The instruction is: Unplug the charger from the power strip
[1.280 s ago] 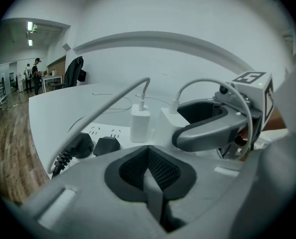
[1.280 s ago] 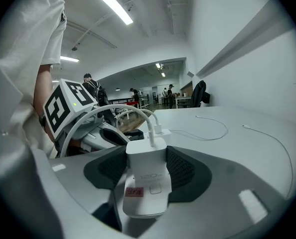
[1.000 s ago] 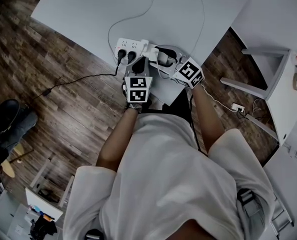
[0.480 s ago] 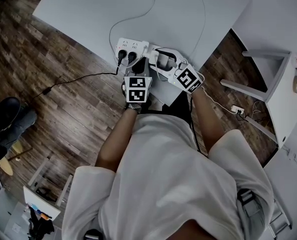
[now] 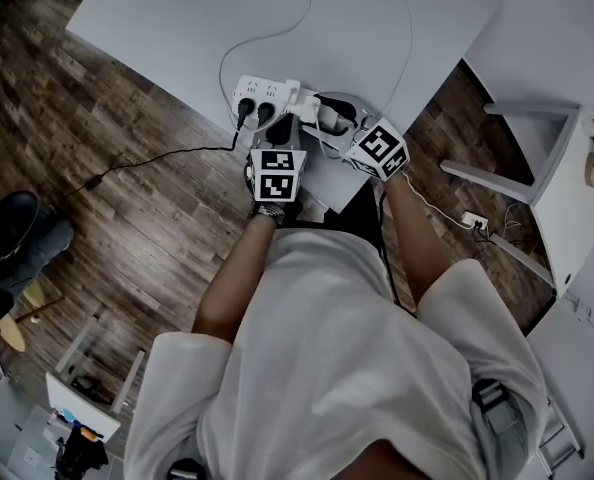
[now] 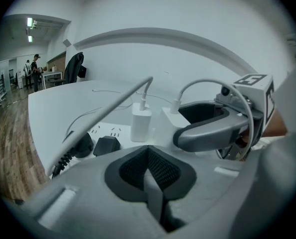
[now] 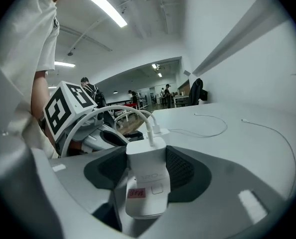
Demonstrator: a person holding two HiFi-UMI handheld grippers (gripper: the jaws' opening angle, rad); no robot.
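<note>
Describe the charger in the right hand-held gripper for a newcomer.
On the white table, find the power strip near the front edge. The charger is the white block at its right end; unlike its slimmer white neighbour, it carries a pink sticker.

White tabletop (image 5: 167, 28), wood floor (image 5: 97, 168) around it. White power strip (image 5: 260, 92) lies flat near the near edge. One thin white cable (image 5: 269, 35) curves away from the strip. A second cable (image 5: 410, 40) trails along the right side.

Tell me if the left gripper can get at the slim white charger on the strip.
Likely yes: the slim charger stands right ahead of the left gripper with nothing between; its shut jaws would need opening.
</note>
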